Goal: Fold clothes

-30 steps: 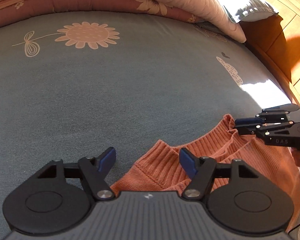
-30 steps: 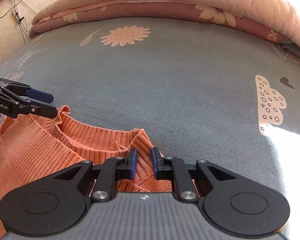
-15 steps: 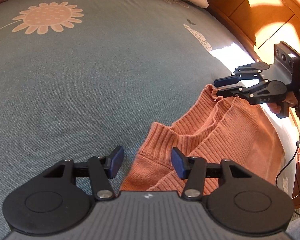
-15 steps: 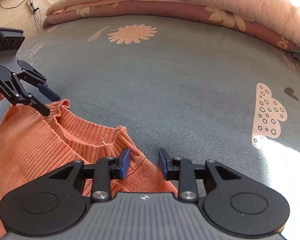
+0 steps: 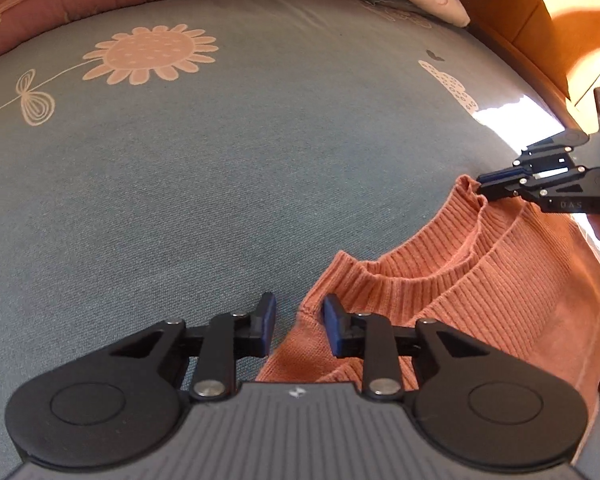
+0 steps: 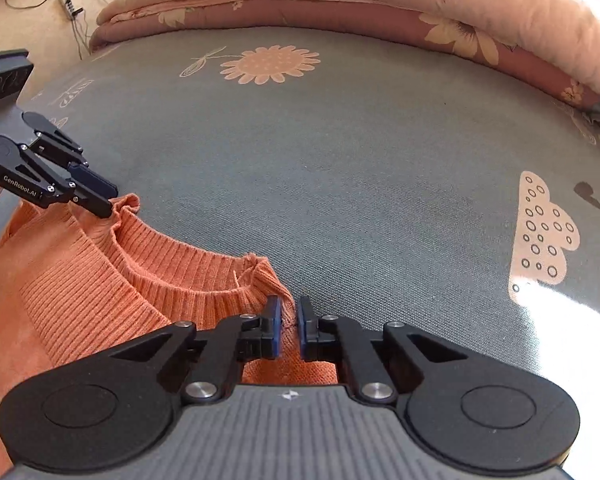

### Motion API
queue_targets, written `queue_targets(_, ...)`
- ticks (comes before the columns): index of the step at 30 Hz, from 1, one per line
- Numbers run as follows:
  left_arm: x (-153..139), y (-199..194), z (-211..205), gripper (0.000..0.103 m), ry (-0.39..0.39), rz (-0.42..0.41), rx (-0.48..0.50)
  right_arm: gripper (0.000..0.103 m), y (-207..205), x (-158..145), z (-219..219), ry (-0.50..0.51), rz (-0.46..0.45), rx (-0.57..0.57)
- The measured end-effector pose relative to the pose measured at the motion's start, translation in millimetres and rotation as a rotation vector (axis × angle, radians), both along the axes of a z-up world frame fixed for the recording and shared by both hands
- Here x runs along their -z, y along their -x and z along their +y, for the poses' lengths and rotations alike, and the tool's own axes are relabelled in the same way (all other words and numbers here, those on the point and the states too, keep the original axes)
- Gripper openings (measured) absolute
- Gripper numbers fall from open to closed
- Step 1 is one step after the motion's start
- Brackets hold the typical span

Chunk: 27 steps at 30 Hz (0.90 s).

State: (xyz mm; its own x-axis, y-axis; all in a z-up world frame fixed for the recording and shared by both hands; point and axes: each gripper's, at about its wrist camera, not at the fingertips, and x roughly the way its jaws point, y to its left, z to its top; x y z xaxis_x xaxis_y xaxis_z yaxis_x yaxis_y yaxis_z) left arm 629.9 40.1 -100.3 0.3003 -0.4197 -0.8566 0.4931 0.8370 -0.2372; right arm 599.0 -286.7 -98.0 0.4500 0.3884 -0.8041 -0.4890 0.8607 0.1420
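Bed: grey-blue cover with sunflower print, sunlit at 1 edge; pink floral quilt bunched along the far side.
Sweater: orange ribbed knit, spread at the near edge of the bed, neckline facing the quilt.
Right gripper: clamped on the shoulder beside the collar, knit pinched between the pads; half a second back, parted with the fabric loose between.
Left gripper: astride the opposite shoulder edge, jaws closing, narrower than a second ago; gap visible on both sides, no grip yet.
Meaning for the task: 1 shoulder secured, the other about to be; with both held, sweater likely ready for lifting or the 1st fold.
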Motion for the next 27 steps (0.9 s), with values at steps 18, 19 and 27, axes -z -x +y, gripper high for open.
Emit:
queue_targets(18,1.3,16.1,-34.4,0.045,0.121,-0.001,-0.146,0.018,12.3,-0.3,20.9,-0.017,0.002,0.089)
queue_targets(19,0.0,15.7,-35.6,0.045,0.118,-0.004,-0.157,0.019,11.3,-0.5,22.3,-0.015,0.005,0.094)
queue_targets(27,-19.8,36.9,-30.4,0.045,0.042,0.010,-0.213,0.047,15.6,-14.9,24.4,-0.004,0.101,0.179)
